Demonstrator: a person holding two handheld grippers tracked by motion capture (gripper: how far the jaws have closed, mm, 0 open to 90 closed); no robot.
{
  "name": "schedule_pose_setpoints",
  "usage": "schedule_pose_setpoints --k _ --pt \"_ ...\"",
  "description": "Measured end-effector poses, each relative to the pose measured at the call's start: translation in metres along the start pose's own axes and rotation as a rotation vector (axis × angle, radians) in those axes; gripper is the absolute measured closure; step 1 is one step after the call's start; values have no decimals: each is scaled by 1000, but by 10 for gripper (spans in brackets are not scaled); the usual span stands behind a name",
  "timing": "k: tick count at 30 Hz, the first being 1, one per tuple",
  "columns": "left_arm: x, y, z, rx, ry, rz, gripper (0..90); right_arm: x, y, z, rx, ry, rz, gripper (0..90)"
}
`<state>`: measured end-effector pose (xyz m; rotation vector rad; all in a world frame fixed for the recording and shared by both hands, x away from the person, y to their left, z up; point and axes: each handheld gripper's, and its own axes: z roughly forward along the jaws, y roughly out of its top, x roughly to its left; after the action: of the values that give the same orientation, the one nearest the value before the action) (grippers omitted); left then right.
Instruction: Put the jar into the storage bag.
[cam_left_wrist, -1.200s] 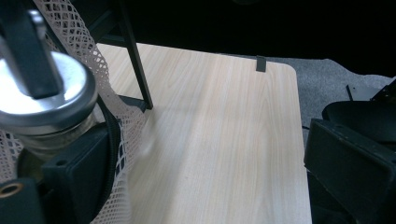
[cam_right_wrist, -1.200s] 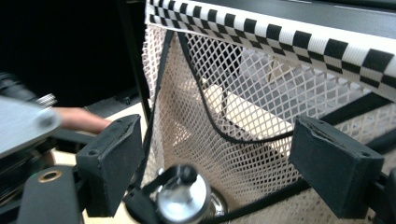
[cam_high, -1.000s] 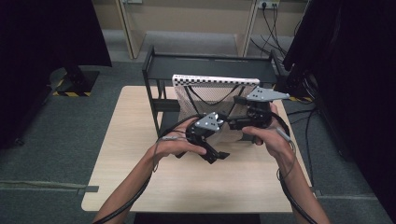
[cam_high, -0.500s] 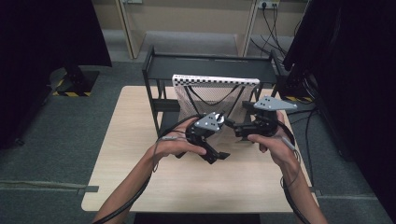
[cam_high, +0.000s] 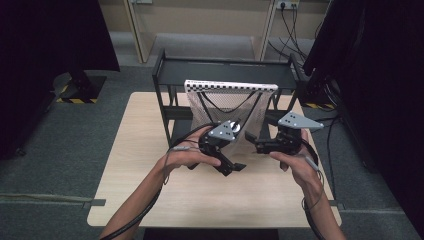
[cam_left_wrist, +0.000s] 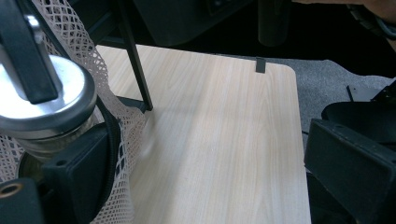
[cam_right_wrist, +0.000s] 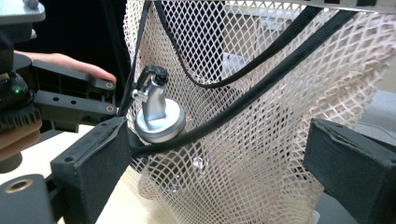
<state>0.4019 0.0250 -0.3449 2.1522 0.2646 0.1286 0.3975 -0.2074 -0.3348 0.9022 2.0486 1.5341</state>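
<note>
The white mesh net bag (cam_high: 227, 117) with a silver-lidded jar (cam_right_wrist: 156, 119) hangs at the table's far edge, between the right gripper's (cam_right_wrist: 219, 158) wide-open, empty fingers; left gripper (cam_left_wrist: 205, 154) open alongside.

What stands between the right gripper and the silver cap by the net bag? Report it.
Nothing solid. The right gripper, its jaws just opened wider with nothing gripped between them, faces the silver cap directly. Only a black strap crosses the cap's lower edge, in front of the net bag.
</note>
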Motion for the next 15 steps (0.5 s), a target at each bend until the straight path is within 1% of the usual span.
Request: schedule_pose_setpoints --k 7,10,13,15 --pt "0 0 1 4 4 3 50 0 -11 -3 -6 -9 -1 72" --pt "1 0 0 0 -1 -5 50 0 -16 -3 -13 -12 3 67" --pt "0 0 0 3 1 0 50 -1 -22 -4 -13 -12 9 64" --pt "1 0 0 0 -1 -5 50 -1 -25 -3 -14 -16 7 62"
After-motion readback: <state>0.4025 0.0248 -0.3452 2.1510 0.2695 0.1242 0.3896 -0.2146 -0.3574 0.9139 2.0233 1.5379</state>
